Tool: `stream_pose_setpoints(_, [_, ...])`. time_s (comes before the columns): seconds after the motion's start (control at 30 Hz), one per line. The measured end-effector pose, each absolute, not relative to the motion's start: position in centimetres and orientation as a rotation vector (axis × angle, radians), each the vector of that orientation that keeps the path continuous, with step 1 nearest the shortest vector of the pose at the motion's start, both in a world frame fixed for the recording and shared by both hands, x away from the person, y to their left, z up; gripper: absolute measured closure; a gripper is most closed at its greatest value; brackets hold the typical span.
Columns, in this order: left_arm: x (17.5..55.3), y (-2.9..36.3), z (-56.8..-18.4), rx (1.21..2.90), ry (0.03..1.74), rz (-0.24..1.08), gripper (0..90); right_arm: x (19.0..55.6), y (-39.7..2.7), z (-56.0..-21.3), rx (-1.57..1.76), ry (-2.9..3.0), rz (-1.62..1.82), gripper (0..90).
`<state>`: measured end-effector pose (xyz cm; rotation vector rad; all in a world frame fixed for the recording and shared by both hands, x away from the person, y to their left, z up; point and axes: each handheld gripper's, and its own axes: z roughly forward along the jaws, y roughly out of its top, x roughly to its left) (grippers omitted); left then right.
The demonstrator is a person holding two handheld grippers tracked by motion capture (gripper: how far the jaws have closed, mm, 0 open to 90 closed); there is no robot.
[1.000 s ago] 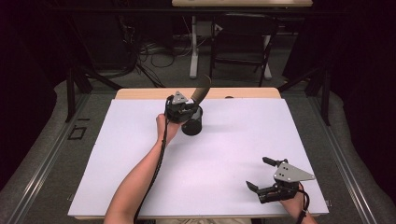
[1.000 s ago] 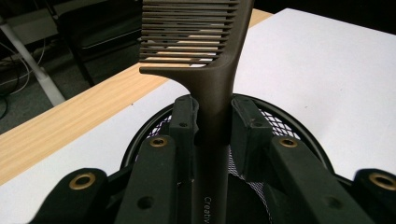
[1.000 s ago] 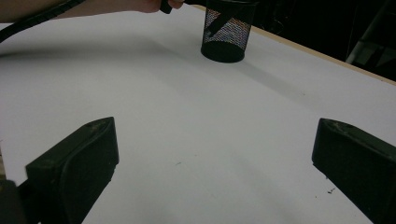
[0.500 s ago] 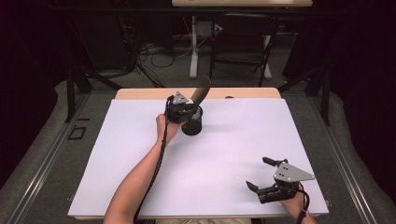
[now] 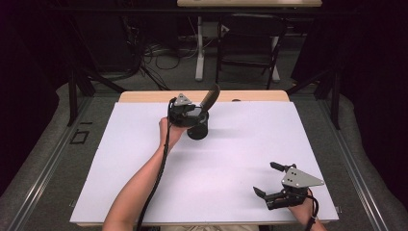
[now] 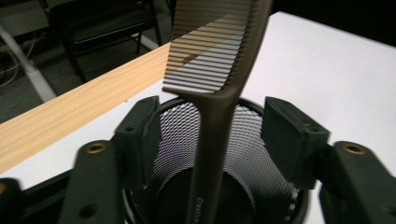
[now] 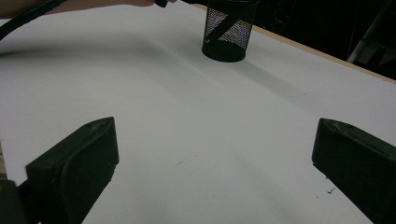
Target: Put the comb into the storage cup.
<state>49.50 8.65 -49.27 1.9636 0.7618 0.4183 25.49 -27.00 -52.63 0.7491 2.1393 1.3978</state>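
A dark brown comb [image 5: 210,97] [image 6: 219,56] stands handle-down in a black mesh cup [image 5: 198,131] [image 6: 261,158] near the far edge of the white sheet [image 5: 240,139]. My left gripper [image 5: 199,115] [image 6: 219,126] hovers over the cup's rim, and its jaws have just been opening. The comb's handle stands between them with a gap on each side, so the pads [image 6: 140,135] do not touch it. My right gripper [image 5: 264,178] [image 7: 215,140] rests open and empty near the front right corner, and the cup [image 7: 229,32] shows far ahead of it.
A wooden table strip [image 5: 144,96] [image 6: 70,112] runs along the far edge behind the cup. Chairs and a table leg [image 5: 198,53] stand on the floor beyond. White sheet stretches between the two grippers.
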Motion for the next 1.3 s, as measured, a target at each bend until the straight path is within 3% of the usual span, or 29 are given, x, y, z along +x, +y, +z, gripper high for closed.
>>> stream_pose_setpoints(0.37, [48.3,8.9,-47.6,2.008,0.717,0.364,16.3,25.4,-27.0,-52.6,0.755,2.142,1.395,0.2])
stream_pose_setpoints(0.77, [46.9,9.7,-46.8,2.048,0.716,0.361,4.7,25.5,-26.9,-52.7,0.756,2.148,1.396,0.2])
stream_pose_setpoints(1.3, [44.1,11.0,-46.6,2.116,0.695,0.389,0.4,25.3,-27.0,-52.6,0.759,2.136,1.398,0.2])
